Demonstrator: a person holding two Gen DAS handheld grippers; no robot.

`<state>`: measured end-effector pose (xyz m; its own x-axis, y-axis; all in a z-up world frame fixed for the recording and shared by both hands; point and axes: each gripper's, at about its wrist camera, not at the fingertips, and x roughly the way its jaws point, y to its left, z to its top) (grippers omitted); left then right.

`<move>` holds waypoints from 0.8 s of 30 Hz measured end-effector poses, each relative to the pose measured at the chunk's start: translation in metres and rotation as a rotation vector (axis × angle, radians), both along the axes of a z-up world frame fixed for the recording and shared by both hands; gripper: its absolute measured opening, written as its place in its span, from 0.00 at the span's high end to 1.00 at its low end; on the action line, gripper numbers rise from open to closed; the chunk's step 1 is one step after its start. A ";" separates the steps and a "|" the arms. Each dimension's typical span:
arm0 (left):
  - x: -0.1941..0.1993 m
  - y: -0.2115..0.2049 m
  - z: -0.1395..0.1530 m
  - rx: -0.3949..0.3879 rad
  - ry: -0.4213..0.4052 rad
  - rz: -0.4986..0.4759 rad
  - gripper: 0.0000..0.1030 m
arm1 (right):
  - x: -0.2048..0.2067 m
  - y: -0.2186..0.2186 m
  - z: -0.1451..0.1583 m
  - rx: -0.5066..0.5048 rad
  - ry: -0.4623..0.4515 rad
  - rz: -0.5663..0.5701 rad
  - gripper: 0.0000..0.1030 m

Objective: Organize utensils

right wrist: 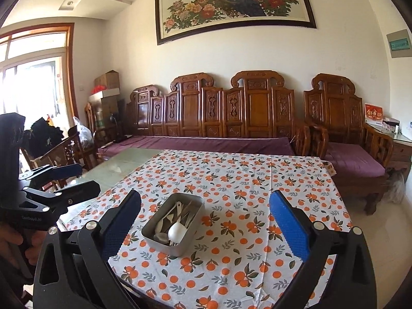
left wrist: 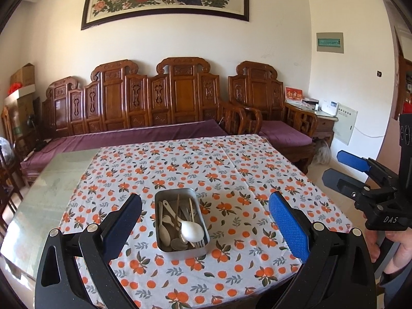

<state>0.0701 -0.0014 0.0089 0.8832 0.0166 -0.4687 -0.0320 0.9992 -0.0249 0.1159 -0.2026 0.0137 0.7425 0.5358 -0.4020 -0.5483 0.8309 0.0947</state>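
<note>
Both claws spread — utensil tin [left wrist: 181, 225] between left claw [left wrist: 205, 219] fingers, untouched.

An orange-patterned white tablecloth [left wrist: 231, 170] covers the table; beyond its far edge stands a carved wooden sofa [left wrist: 164, 97] under a framed peacock painting [right wrist: 231, 2].

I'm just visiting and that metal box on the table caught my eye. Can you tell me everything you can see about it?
The metal tin is a shallow rectangular container with rounded corners, dull grey, lidless and open on top. It sits flat on the orange-print tablecloth, roughly midway across the table's near part. Inside lies a jumbled heap of utensils: a large white spoon on top, pale smaller spoons, metal forks and thin chopstick-like sticks. Nothing but the cloth touches it; both grippers are held back from it, fingers spread.
</note>
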 end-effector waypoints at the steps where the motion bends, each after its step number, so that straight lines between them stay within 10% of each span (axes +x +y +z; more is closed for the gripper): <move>1: -0.001 0.000 0.000 0.000 -0.004 0.000 0.08 | 0.000 0.001 0.000 0.001 0.000 0.001 0.03; 24: -0.004 0.000 0.000 -0.012 -0.017 0.009 0.08 | -0.002 0.004 -0.001 0.003 0.006 0.012 0.03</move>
